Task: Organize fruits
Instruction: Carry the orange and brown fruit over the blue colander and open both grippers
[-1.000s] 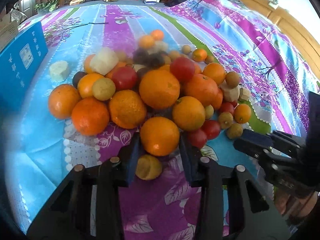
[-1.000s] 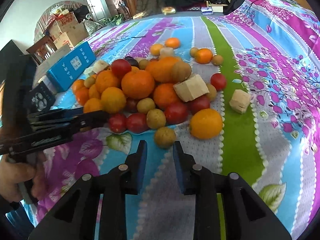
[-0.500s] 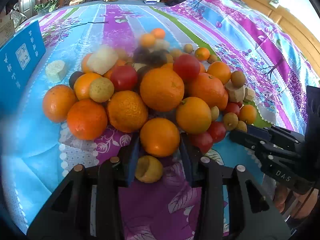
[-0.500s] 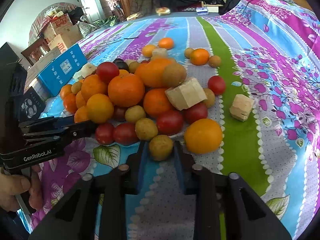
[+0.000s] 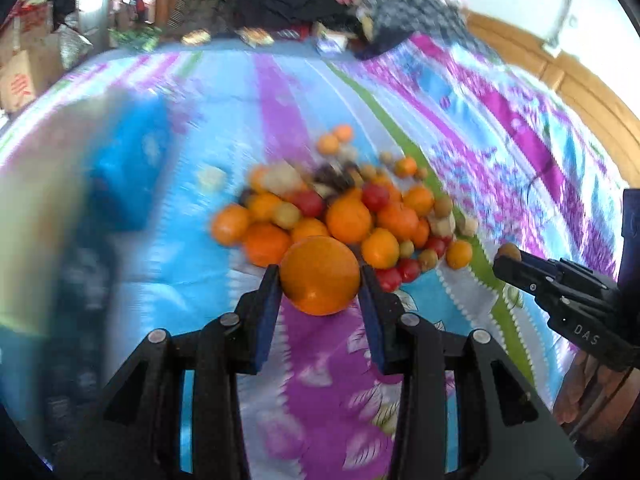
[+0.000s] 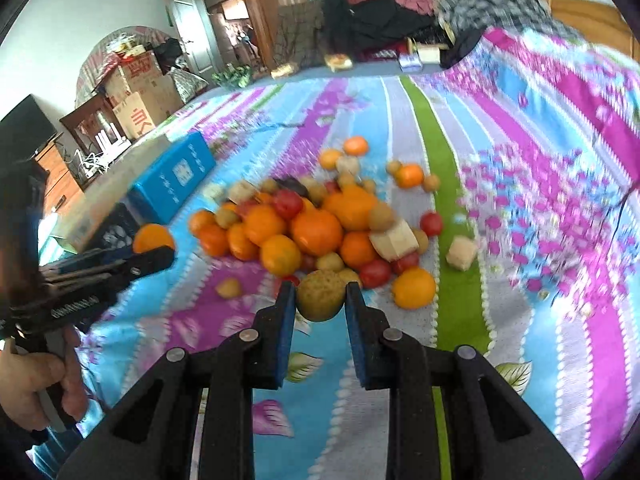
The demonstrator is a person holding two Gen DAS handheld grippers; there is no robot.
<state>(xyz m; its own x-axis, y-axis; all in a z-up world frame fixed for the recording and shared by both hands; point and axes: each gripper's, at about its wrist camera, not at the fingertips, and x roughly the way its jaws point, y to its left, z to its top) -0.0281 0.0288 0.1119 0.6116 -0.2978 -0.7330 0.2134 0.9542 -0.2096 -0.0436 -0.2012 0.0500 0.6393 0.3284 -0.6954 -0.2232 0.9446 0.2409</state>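
Note:
My left gripper [image 5: 320,280] is shut on an orange [image 5: 320,275] and holds it above the flowered cloth, in front of the fruit pile [image 5: 344,212]. My right gripper [image 6: 321,294] is shut on a small brown-green round fruit [image 6: 321,295], also lifted above the cloth. The pile [image 6: 312,224] holds several oranges, red tomatoes, small brown fruits and pale cubes. In the right wrist view the left gripper [image 6: 154,254] shows at the left with the orange [image 6: 152,237]. In the left wrist view the right gripper [image 5: 510,264] shows at the right with the brown fruit [image 5: 509,251].
A blue box [image 6: 174,174] lies left of the pile, with a dark crate [image 6: 114,228] near it. A loose orange [image 6: 414,288], a pale cube [image 6: 462,253] and a small yellowish fruit [image 6: 229,288] lie by the pile. Clothes and boxes stand at the far end.
Both grippers closed on their fruits and lifted them back from the pile: the left took the orange, the right the small brown fruit. The left view is motion-blurred.

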